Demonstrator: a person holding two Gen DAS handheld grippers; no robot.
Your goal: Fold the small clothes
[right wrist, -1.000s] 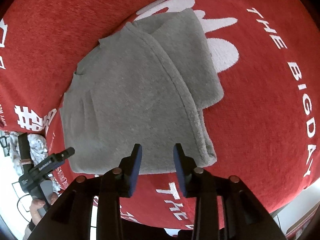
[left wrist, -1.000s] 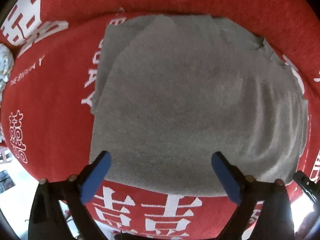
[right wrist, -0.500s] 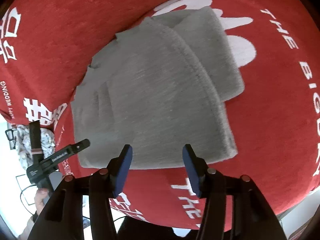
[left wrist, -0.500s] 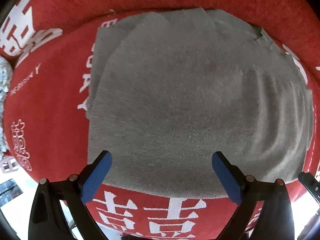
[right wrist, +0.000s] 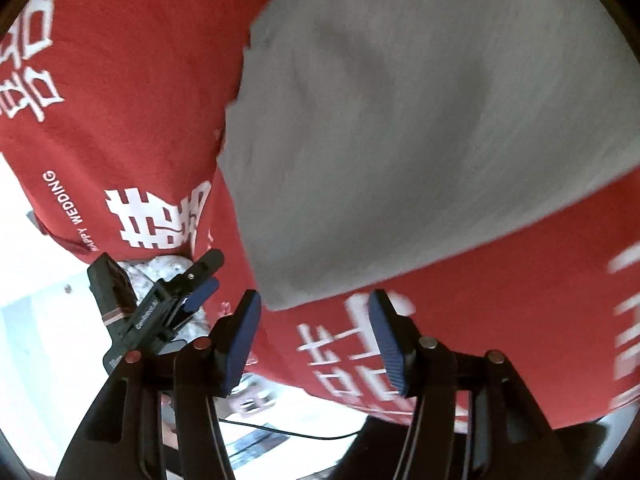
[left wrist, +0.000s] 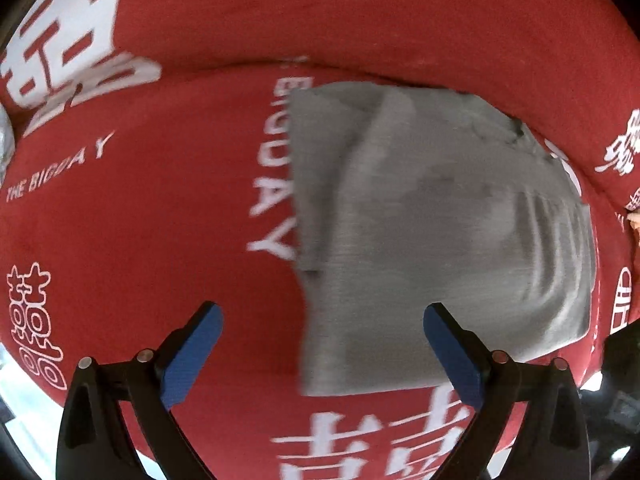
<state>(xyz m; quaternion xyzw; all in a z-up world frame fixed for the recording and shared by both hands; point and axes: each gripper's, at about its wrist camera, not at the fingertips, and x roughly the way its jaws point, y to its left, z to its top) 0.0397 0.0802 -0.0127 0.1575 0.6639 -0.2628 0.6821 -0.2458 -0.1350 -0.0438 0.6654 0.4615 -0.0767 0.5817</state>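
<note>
A folded grey garment (left wrist: 432, 232) lies flat on a red cloth with white lettering (left wrist: 140, 240). In the left wrist view it sits ahead and to the right; my left gripper (left wrist: 324, 356) is open and empty, just short of its near left corner. In the right wrist view the garment (right wrist: 420, 120) fills the upper right. My right gripper (right wrist: 316, 340) is open and empty, at the garment's near corner, above the red cloth (right wrist: 480, 320). The left gripper also shows in the right wrist view (right wrist: 188, 292), at the lower left.
The red cloth's near edge (right wrist: 360, 404) drops off below the right gripper, with pale floor and a thin cable (right wrist: 280, 432) beyond. A white patterned fabric (right wrist: 160, 268) lies past the cloth's left edge.
Both views have swung: the left gripper moved left, so the garment now sits right of centre. The right gripper moved in close to the garment and opened wider. Both frames are motion-blurred.
</note>
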